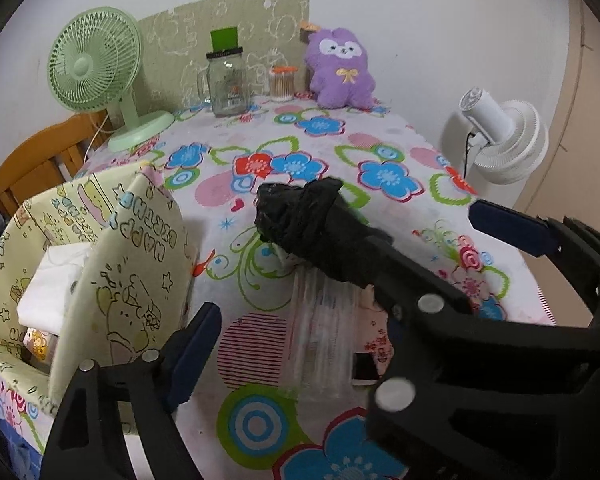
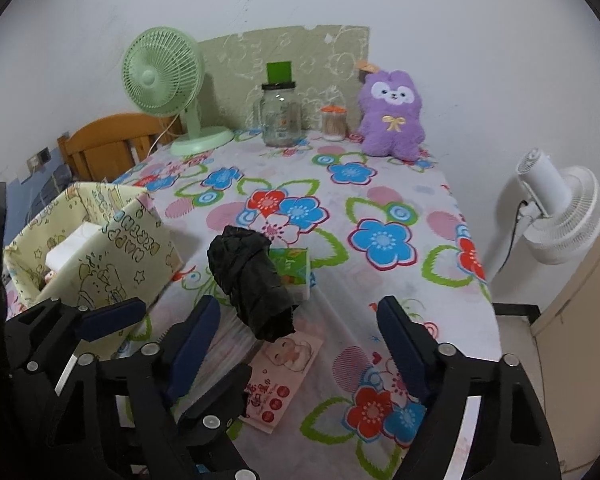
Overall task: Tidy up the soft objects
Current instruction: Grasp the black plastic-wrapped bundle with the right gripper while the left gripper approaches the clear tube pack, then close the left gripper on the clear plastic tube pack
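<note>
Nearest, the right gripper (image 2: 296, 336) was held wide apart and empty, the left gripper (image 2: 156, 320) just beside it, likewise spread with nothing between its fingers. Just ahead, a black bundle (image 2: 252, 280) was seen lying across tissue packs (image 2: 294, 270), not yet gathered. Left of these, the fabric box (image 2: 100, 256) already held white tissues. Farthest back, the purple plush (image 2: 394, 116) was left unsorted.

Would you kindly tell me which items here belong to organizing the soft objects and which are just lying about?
Likely part of the job:
black bundle
green tissue pack
pink tissue pack
purple plush toy
fabric storage box

Just lying about:
green fan
glass jar
cotton swab pot
white fan
</note>
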